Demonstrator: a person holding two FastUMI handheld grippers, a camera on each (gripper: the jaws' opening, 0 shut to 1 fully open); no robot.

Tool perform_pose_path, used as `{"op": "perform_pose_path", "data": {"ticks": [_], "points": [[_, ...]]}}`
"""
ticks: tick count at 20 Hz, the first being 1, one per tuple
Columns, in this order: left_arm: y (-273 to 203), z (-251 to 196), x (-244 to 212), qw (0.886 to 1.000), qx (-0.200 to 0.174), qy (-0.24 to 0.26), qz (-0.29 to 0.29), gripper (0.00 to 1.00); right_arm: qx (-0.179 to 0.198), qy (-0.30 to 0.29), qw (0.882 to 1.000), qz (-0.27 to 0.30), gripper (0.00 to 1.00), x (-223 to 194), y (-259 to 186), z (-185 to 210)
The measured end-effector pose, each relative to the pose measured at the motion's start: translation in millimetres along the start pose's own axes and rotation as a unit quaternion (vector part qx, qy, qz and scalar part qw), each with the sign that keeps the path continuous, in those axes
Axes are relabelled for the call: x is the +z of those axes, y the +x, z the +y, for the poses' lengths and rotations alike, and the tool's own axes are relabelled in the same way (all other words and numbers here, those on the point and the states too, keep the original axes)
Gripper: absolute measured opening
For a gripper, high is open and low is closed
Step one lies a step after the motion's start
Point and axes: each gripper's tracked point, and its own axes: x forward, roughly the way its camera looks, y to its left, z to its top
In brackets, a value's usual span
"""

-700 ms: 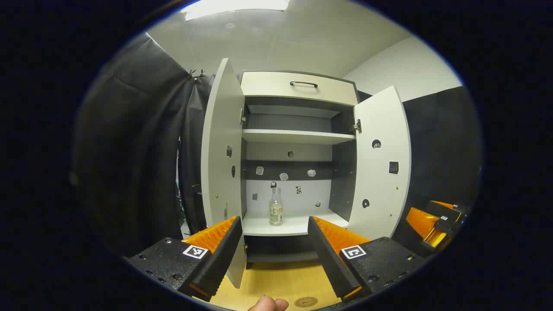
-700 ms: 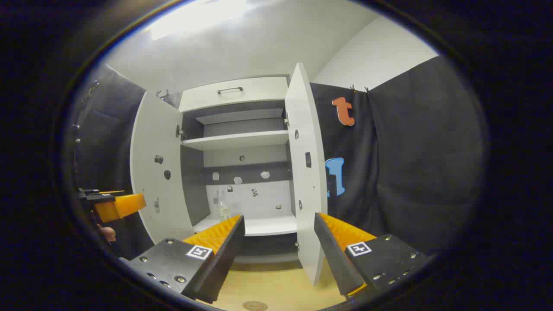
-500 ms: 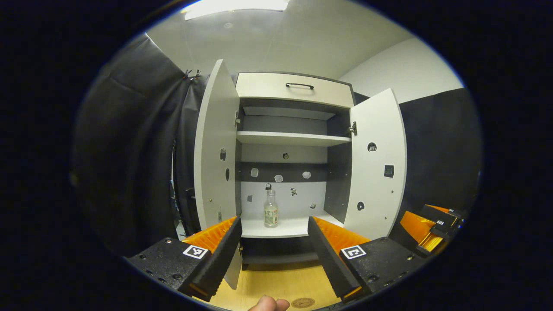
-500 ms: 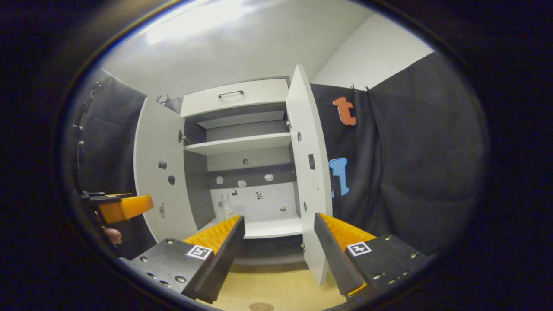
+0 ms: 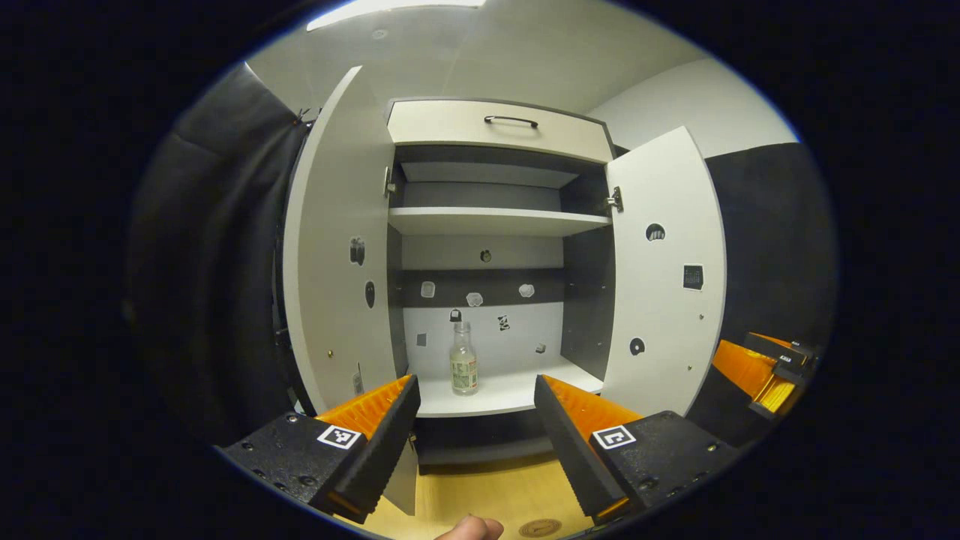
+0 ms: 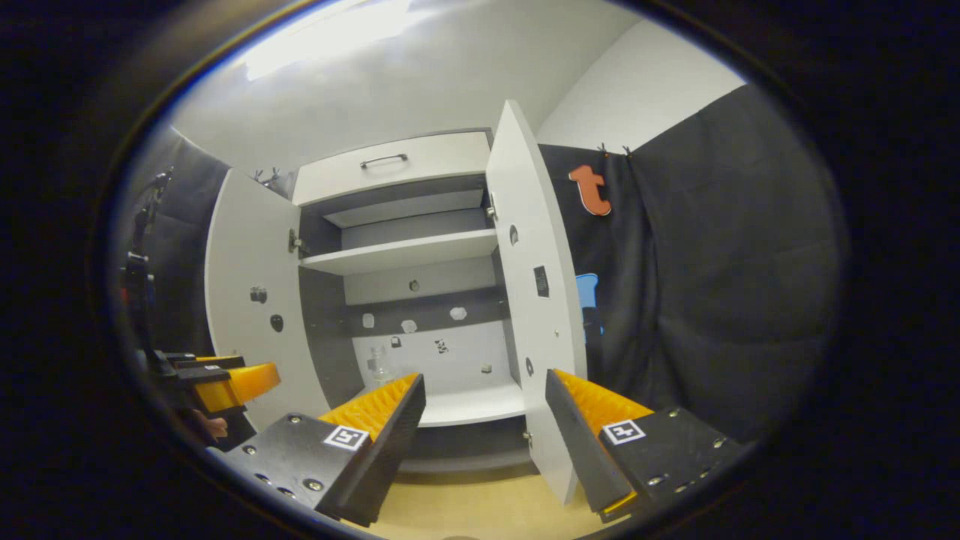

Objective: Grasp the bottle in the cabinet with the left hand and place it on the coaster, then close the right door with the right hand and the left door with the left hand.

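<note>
A small clear bottle (image 5: pixel 463 367) with a label stands upright on the cabinet's lower shelf (image 5: pixel 502 394), left of centre. Both white doors hang open: the left door (image 5: pixel 334 262) and the right door (image 5: pixel 664 277). My left gripper (image 5: pixel 476 420) is open and empty, in front of the shelf and short of the bottle. A round coaster (image 5: pixel 540 527) lies on the wooden tabletop below it. In the right gripper view, my right gripper (image 6: pixel 484 424) is open and empty, near the lower edge of the right door (image 6: pixel 536 300). The bottle (image 6: pixel 379 366) shows partly behind its finger.
An upper shelf (image 5: pixel 495 221) and a drawer with a dark handle (image 5: pixel 510 120) sit above. Small stickers dot the cabinet's back wall. The other gripper (image 5: pixel 765 367) shows at the right, and the left one (image 6: pixel 225 379) at the left. A fingertip (image 5: pixel 469 529) pokes in at the bottom.
Both grippers have come a little closer to the cabinet, which looks larger now. The bottle and the doors have not moved. Both grippers stay open.
</note>
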Motion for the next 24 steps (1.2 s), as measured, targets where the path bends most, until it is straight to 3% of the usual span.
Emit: {"op": "perform_pose_path", "data": {"ticks": [6, 12, 19, 24], "points": [[52.6, 11.2, 1.0, 1.0, -0.005, 0.013, -0.012, 0.96, 0.006, -0.011, 1.0, -0.006, 0.97, -4.2, 34.4, 10.9], [120.5, 11.8, -4.9, 1.0, -0.008, -0.007, -0.01, 0.96, -0.014, -0.009, 1.0, -0.013, 0.98, -5.4, 62.9, 7.2], [195.0, 5.9, -23.1, 1.0, -0.016, -0.012, 0.0, 0.96, -0.006, 0.016, 0.999, -0.04, 0.97, 7.6, 70.7, 18.6], [247.8, 14.2, -46.4, 1.0, 0.007, -0.003, 0.015, 0.96, -0.014, 0.01, 0.999, -0.043, 1.0, 7.9, 68.5, 14.0]]}}
